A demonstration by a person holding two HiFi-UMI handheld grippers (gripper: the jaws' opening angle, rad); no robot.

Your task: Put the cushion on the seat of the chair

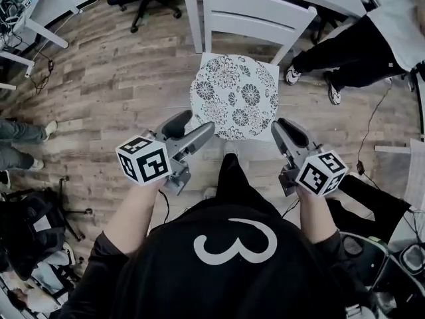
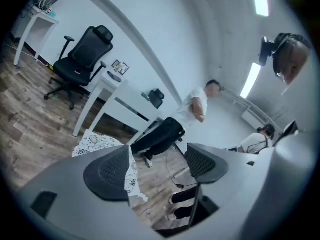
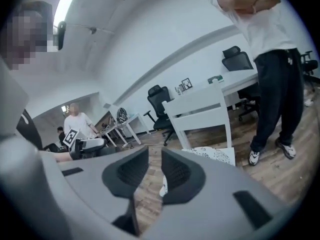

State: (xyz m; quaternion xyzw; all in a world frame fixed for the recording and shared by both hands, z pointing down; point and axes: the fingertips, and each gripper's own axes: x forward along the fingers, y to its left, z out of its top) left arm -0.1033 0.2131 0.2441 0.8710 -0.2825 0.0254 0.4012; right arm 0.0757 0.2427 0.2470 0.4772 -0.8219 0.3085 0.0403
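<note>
the rounded black-and-white floral fabric cushion (image 1: 234,97) lies on the seat of the white wooden chair (image 1: 255,12). soft, light, floppy, i judge: pinch its rim. before the chair, my left gripper (image 1: 194,130) gapes empty; my right gripper (image 1: 281,129) is nearly closed, empty.

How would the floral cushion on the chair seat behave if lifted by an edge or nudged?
Probably floppy: the floral cushion looks thin and lies flat on the white chair, so an edge pinch would likely let it droop. Likely light for its size. Being flat it won't roll, though a push might slide it across the smooth seat.
</note>
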